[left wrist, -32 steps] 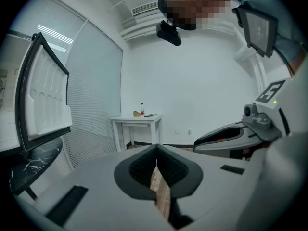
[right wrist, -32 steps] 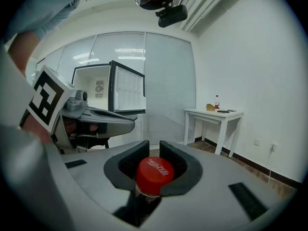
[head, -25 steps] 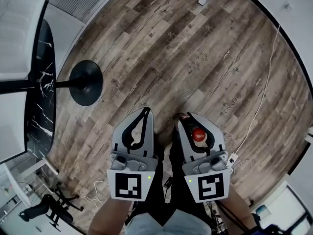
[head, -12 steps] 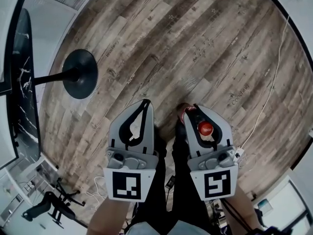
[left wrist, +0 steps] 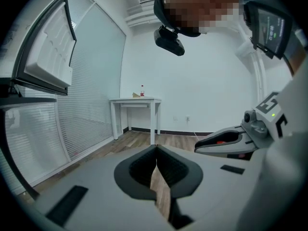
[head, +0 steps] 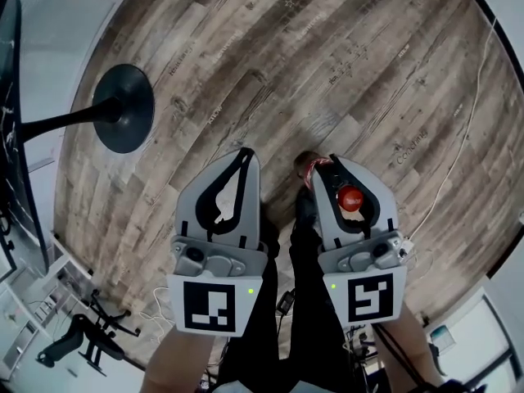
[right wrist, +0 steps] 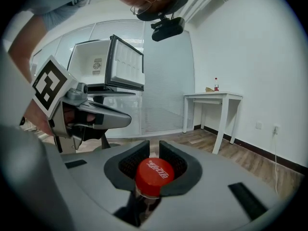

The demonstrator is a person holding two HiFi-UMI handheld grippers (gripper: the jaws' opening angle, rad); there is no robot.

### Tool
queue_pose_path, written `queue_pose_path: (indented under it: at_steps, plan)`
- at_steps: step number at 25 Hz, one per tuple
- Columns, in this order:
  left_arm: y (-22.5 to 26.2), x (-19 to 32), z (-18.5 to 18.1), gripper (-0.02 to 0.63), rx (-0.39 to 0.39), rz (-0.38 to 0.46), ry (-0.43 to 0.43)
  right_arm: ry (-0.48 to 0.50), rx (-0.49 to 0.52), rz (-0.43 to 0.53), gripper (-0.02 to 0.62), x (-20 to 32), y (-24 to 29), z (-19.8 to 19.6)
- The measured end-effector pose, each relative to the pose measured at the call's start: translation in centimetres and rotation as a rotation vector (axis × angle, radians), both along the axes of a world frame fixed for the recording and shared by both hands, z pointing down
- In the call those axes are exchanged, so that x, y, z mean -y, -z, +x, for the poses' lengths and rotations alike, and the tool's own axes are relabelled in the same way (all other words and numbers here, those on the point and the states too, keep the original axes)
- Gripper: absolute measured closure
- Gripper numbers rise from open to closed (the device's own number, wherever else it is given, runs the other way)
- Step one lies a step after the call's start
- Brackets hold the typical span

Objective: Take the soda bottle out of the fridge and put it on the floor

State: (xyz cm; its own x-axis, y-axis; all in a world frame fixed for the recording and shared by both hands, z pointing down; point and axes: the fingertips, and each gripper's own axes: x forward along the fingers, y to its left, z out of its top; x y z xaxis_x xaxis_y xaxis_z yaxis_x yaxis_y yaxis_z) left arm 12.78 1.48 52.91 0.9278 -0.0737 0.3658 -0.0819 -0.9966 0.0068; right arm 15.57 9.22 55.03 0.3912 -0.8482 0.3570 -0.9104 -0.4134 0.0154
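Note:
My right gripper [head: 332, 162] is shut on the neck of the soda bottle, just under its red cap [head: 350, 196]. In the right gripper view the red cap [right wrist: 154, 175] sits between the dark pads [right wrist: 129, 163] of the right gripper [right wrist: 154, 149]. The bottle's body [head: 308, 167] hangs below the jaws, above the wooden floor [head: 286, 56]. My left gripper [head: 244, 152] is beside it on the left, its jaws shut on nothing, tips meeting [left wrist: 156, 149]. The fridge [right wrist: 115, 71] stands behind with its door open.
A black round stand base [head: 123, 109] rests on the floor at the left. A white cable [head: 458, 146] runs along the floor at the right. A white table [right wrist: 214, 100] stands by the far wall. The person's dark trouser legs [head: 295, 318] are below the grippers.
The floor and the stand base have slid up and left in the head view. Both grippers keep their pose side by side, the right one holding the bottle throughout.

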Motion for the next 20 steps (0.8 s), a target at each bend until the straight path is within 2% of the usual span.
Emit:
queue_pose_path:
  at_steps: [20]
  plan:
    - [-9.5,1.5,-1.7,0.589,0.049,-0.020,-0.008,-0.038,0.004,-0.036,0.518,0.0,-9.9,-0.4]
